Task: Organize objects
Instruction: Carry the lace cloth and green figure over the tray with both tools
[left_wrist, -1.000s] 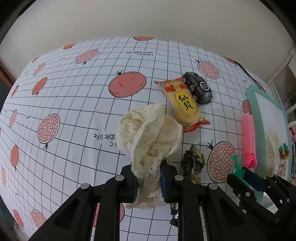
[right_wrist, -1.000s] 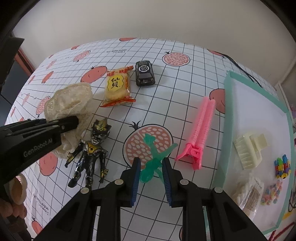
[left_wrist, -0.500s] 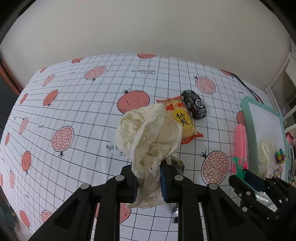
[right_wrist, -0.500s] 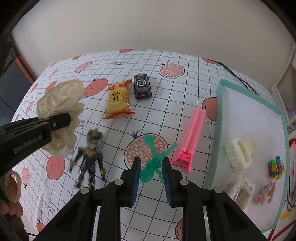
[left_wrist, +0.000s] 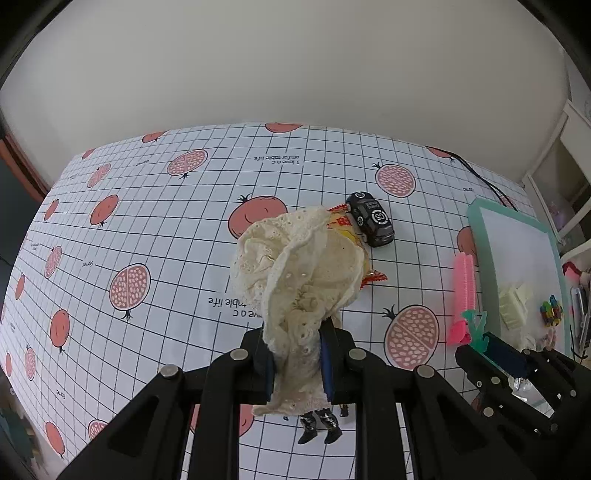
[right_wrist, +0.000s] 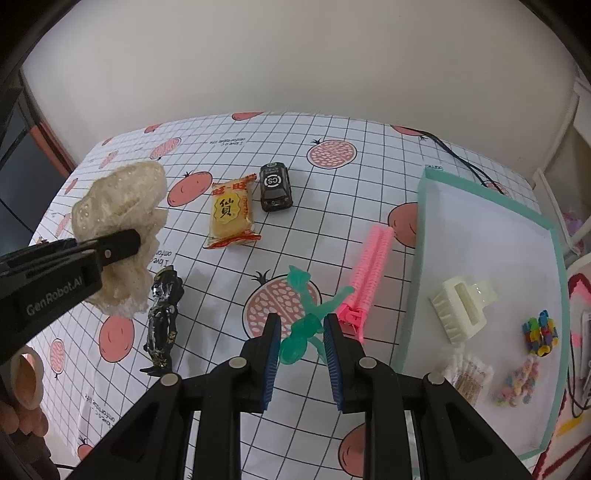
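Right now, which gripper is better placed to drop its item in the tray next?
Right, I'd judge. The right gripper holds the green figure right beside the tray. The left gripper, holding the lace cloth, is farther from it.

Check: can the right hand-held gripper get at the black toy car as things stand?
Probably not yet. The right hand-held gripper is shut on the green figure, so it has no free grip. The path to the black toy car itself looks clear.
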